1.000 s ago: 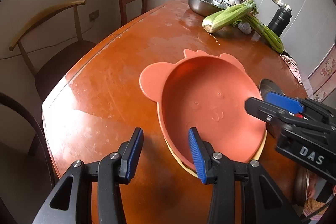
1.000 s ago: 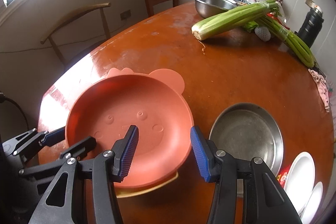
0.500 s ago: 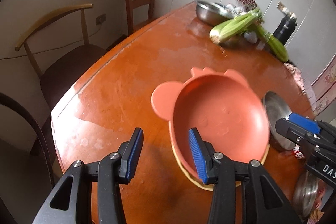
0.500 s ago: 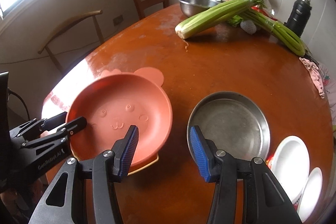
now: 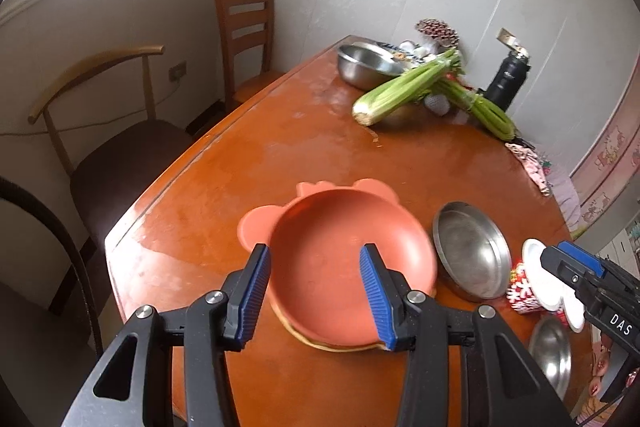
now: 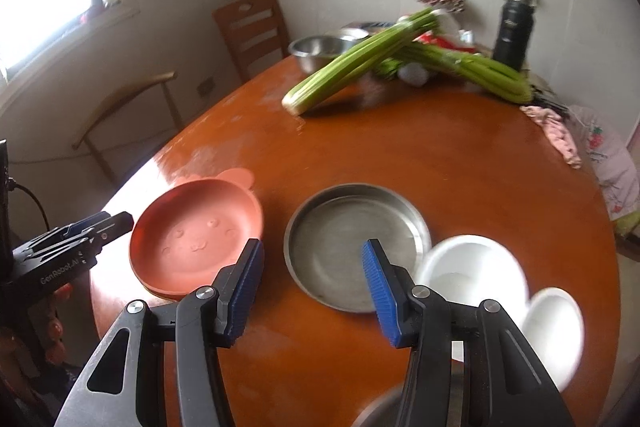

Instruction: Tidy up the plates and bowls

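Bowls: 1 terracotta bowl [image 6: 198,239], 1 steel pan [image 6: 356,247], 2 white dishes [image 6: 472,267]; both tongs [image 5: 316,295] [image 6: 312,291] spread, empty

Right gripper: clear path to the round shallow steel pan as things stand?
Probably yes. The right gripper is open and empty, with the round shallow steel pan just ahead. Nothing lies between; the white plate only borders its right rim.

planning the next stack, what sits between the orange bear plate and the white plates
The flat steel pan lies between the orange bear plate and white plates, clearest in the right wrist view.
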A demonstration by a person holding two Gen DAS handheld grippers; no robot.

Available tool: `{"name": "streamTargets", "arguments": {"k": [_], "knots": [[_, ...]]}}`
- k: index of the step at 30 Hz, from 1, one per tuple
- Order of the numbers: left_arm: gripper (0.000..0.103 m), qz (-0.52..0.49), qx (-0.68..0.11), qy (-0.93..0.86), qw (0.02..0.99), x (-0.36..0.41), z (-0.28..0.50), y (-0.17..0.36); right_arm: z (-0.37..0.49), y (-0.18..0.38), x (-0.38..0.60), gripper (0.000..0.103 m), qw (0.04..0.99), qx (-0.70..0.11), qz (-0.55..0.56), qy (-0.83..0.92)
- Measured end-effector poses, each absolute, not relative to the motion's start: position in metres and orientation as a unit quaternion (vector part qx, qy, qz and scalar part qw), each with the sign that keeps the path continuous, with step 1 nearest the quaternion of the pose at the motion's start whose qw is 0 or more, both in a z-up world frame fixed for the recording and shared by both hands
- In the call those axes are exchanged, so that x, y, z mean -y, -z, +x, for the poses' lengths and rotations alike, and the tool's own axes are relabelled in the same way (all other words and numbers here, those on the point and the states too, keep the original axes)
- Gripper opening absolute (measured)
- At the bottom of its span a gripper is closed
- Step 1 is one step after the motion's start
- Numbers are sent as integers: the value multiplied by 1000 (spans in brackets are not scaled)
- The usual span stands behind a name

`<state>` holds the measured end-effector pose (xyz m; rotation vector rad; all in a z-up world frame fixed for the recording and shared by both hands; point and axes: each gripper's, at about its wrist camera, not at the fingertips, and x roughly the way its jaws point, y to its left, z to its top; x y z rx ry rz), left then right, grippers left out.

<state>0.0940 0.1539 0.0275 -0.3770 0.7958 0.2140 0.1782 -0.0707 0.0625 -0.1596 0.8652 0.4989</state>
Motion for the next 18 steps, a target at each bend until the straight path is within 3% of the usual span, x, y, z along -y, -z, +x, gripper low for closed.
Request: {"name": "streamTargets", "arguments": {"k": [18], "knots": [[48,-116,-378,-9,918,-34,112,-66,147,-87,197,55,905,-387,-18,-178]]}}
